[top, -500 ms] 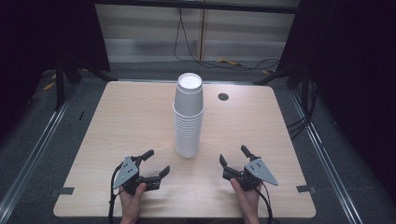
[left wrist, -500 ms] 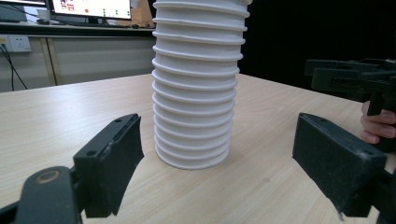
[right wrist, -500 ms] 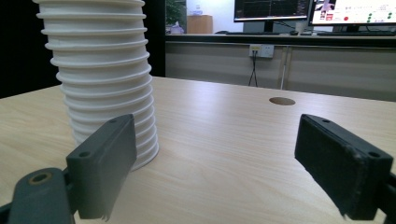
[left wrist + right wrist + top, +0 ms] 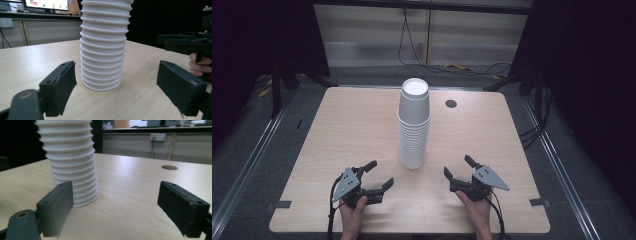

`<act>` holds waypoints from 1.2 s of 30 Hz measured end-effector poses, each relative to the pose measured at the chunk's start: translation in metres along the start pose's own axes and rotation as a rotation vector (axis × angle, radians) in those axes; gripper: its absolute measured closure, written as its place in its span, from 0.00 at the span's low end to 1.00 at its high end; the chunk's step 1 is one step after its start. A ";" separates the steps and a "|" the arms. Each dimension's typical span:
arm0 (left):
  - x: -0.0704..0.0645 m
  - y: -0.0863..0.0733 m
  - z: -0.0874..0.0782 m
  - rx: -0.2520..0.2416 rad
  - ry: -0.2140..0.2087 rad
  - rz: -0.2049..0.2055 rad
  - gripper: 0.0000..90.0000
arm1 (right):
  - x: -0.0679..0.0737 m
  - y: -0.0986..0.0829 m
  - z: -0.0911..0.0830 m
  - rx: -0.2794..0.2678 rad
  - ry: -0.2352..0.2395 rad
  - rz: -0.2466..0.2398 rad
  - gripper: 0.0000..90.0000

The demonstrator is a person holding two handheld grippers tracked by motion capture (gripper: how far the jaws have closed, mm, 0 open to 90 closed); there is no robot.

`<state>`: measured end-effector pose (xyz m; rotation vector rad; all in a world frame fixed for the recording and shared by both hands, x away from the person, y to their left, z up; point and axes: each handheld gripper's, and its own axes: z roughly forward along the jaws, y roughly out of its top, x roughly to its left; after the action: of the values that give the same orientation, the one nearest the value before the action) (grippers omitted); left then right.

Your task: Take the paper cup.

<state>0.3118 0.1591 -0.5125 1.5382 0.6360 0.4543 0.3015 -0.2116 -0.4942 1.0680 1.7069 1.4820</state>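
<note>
Approach step, nothing gripped yet — left tool (image 4: 378, 175) and right tool (image 4: 458, 167) both spread wide, low over the surface (image 4: 337, 130). Stack of white paper cups (image 4: 414, 125) stands upright between and just ahead of them. Next move, likely: close in on the stack.

Tall stack of white paper cups (image 4: 413, 125), upside down, upright, mid-table

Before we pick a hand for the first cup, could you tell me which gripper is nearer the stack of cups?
Left, slightly. The left gripper sits just below-left of the cup stack; the right gripper sits farther off, below-right.
</note>
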 end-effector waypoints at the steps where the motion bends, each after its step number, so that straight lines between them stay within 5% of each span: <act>1: 0.000 0.000 0.000 -0.002 -0.003 -0.003 0.18 | 0.000 0.003 0.000 -0.006 0.014 0.002 0.15; 10: 0.001 0.000 0.000 0.005 -0.025 -0.003 0.18 | -0.002 0.027 0.003 -0.007 0.123 -0.020 0.16; 20: 0.000 0.001 0.001 0.017 -0.044 0.045 0.21 | 0.008 0.056 0.006 -0.042 0.202 -0.053 0.16; 23: 0.001 0.000 0.000 0.003 -0.042 0.010 0.21 | 0.009 0.067 0.007 -0.057 0.236 -0.048 0.16; 28: -0.001 0.000 0.000 -0.001 -0.034 0.024 0.21 | 0.010 0.082 0.010 -0.084 0.257 -0.059 0.16; 36: -0.001 0.000 0.000 -0.009 -0.043 0.019 0.19 | 0.008 0.104 0.015 -0.051 0.308 -0.040 0.16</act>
<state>0.3106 0.1584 -0.5129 1.5422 0.5859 0.4370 0.3282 -0.1936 -0.3943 0.8049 1.8730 1.7241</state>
